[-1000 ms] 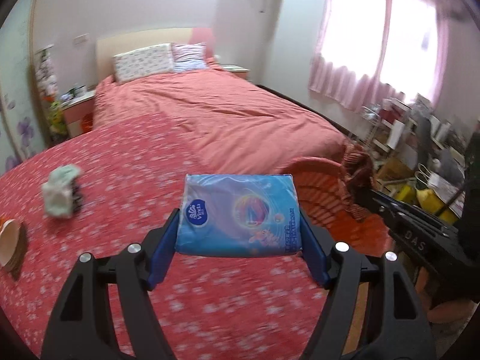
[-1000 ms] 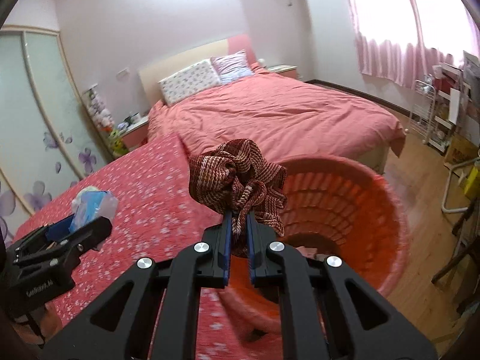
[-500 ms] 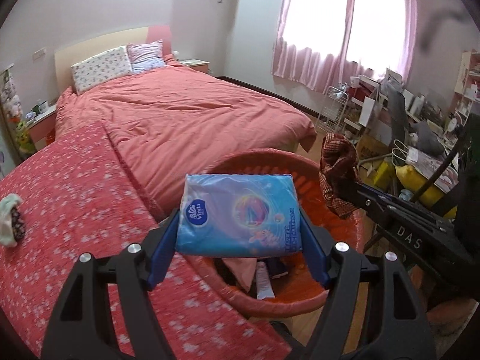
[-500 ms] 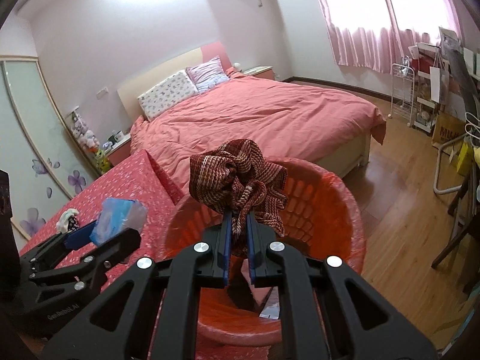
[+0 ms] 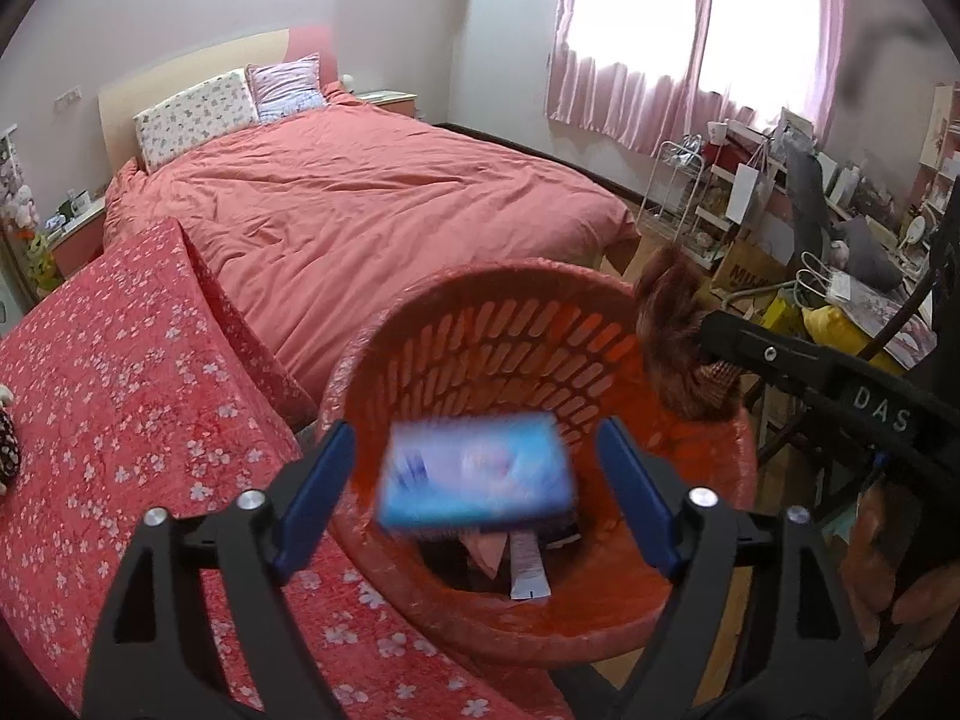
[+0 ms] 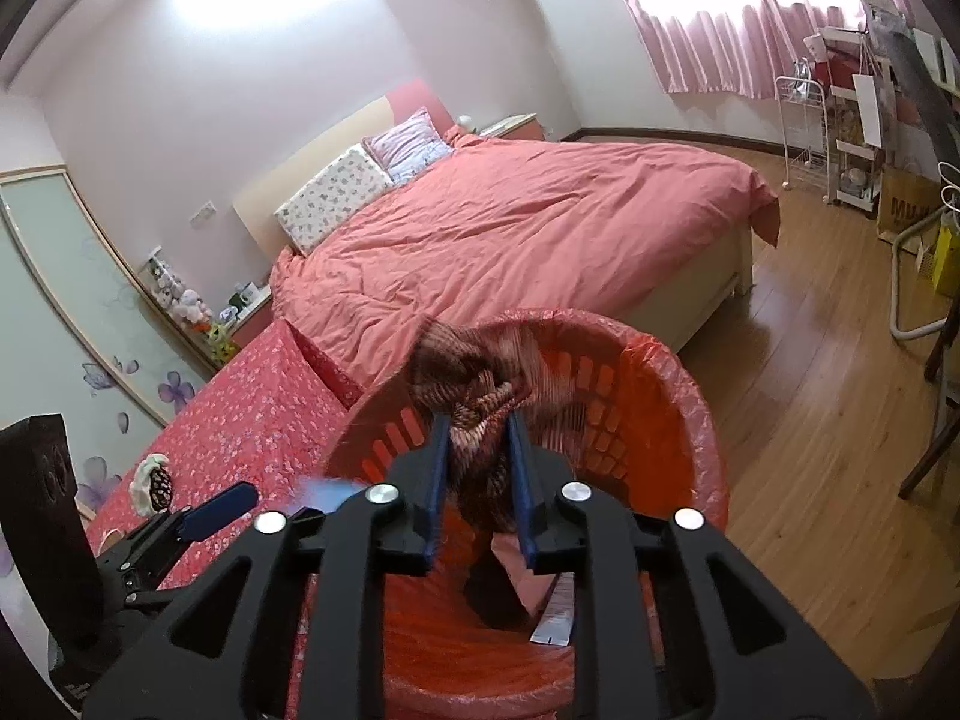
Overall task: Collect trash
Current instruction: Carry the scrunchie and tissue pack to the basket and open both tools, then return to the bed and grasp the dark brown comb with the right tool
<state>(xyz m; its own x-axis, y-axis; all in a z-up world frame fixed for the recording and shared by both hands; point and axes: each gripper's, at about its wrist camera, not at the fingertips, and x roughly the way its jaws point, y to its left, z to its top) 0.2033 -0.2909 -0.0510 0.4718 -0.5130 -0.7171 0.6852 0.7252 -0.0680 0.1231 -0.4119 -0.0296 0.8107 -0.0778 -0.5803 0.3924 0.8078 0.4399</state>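
Orange basket (image 5: 540,360), blue packet (image 5: 477,474), maroon striped cloth (image 6: 474,378) (blurred), floral red cover (image 5: 120,390).

A home bedroom is showing beyond the jaws: a made bed (image 6: 528,228) with pillows (image 6: 336,195), pink curtains (image 5: 660,60) glowing, wooden floor (image 6: 810,420) stretching right.
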